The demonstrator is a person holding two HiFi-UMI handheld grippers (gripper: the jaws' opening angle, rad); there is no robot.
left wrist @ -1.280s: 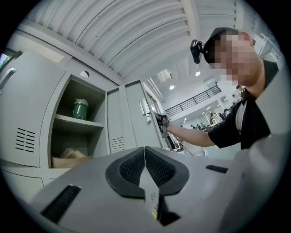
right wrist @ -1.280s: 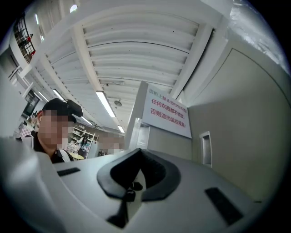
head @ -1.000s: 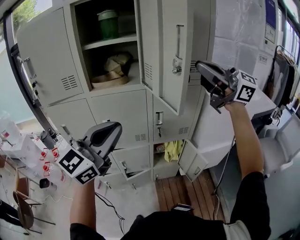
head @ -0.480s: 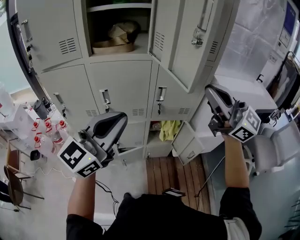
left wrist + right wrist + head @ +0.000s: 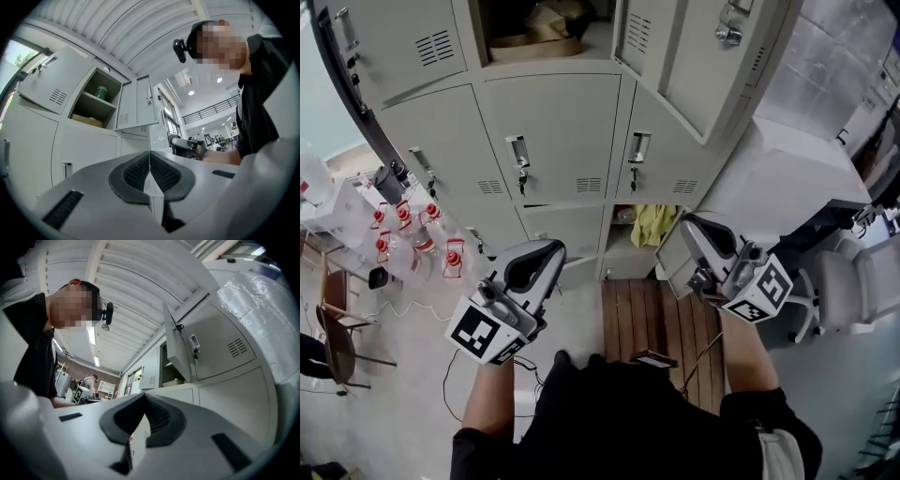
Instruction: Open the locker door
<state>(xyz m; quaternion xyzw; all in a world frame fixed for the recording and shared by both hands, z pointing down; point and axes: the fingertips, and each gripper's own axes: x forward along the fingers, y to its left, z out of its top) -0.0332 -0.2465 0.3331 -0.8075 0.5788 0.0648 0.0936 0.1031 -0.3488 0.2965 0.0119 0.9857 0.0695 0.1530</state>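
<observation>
Matt painted metal on the locker (image 5: 553, 131) above the left claw (image 5: 548, 251); dull wooden planks (image 5: 633, 314) beside it; soft yellow cloth (image 5: 652, 223) beyond.

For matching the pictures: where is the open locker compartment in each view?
Head view: open compartment at the top edge, left of centre, cut off by the frame.
Left gripper view: upper left of centre, green jar on its shelf.
Right gripper view: narrow dark slot just right of centre.
Shared landmark: the swung-out door along its right side.

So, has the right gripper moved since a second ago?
Yes, down: the right gripper was beside the open locker door, now it hangs well below it.
</observation>
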